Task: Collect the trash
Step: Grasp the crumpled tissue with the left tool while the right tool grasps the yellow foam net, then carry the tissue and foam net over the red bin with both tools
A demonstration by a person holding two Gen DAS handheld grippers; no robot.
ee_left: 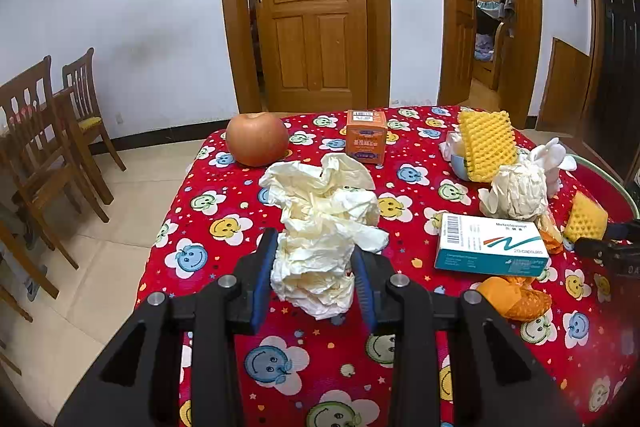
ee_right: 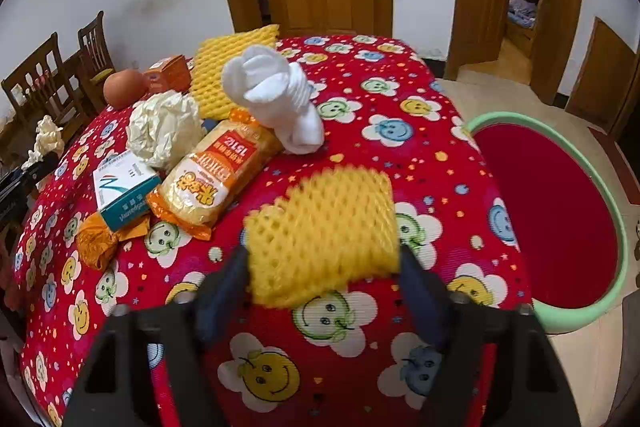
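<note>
The left claw [ee_left: 314, 259] is clamped on a crumpled tissue [ee_left: 320, 227], its long axis running away toward the apple [ee_left: 257, 139]. Right claw [ee_right: 324, 267] pinches a yellow foam net [ee_right: 324, 239] lying crosswise near the counter [ee_right: 440, 131] edge; beyond it, the red bin [ee_right: 560, 227] on open floor.

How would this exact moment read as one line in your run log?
left gripper: shut on crumpled paper | right gripper: around yellow foam net | basin: beside table
</note>
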